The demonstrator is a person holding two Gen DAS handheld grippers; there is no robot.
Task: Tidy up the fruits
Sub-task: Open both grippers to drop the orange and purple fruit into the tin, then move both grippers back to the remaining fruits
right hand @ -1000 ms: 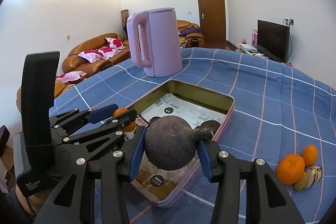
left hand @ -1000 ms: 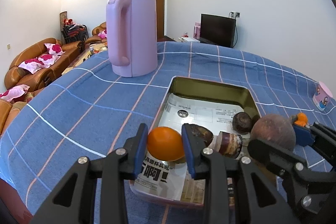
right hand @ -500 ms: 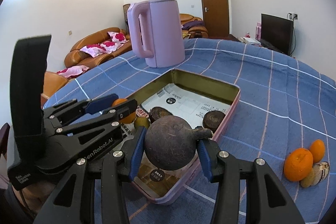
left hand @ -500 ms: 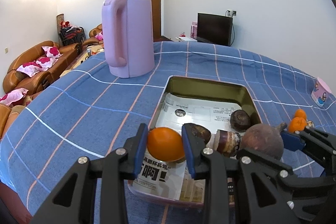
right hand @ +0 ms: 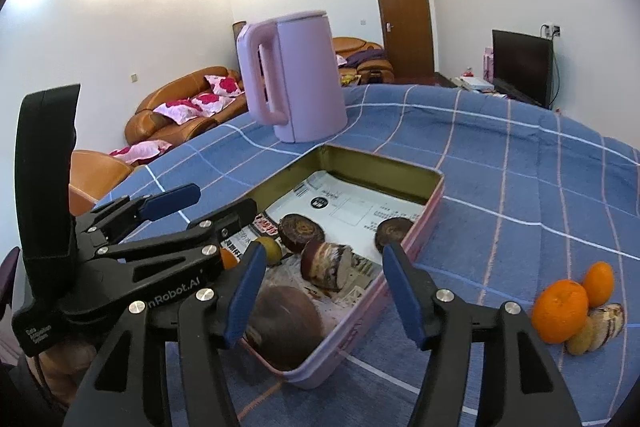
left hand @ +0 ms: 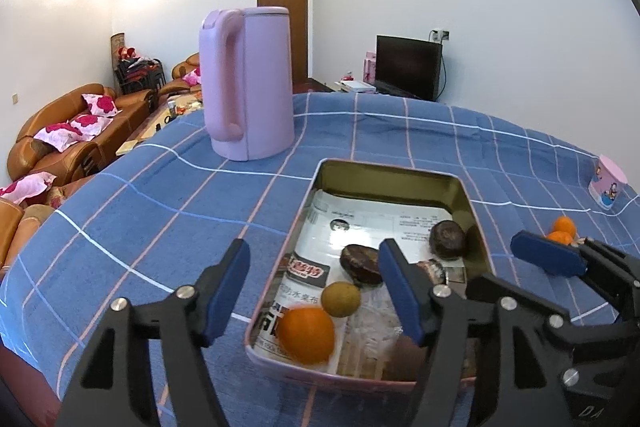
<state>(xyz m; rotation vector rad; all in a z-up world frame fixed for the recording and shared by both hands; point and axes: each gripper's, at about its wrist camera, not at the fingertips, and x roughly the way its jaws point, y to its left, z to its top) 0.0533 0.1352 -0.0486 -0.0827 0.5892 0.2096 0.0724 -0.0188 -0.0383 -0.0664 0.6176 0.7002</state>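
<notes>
Both grippers, left (left hand: 316, 291) and right (right hand: 324, 287), are held wide and empty over the tray (right hand: 416, 247); loose oranges (right hand: 560, 311) lie rightward, nearer the right.

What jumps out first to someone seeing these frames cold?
Probably the tall pink kettle standing on the blue checked tablecloth behind the tray. Next, the paper-lined tray itself, holding an orange, a small yellow-green fruit and several dark brown fruits, with the left gripper and right gripper both open over its near end. A small pile of oranges sits on the cloth to the tray's right.
</notes>
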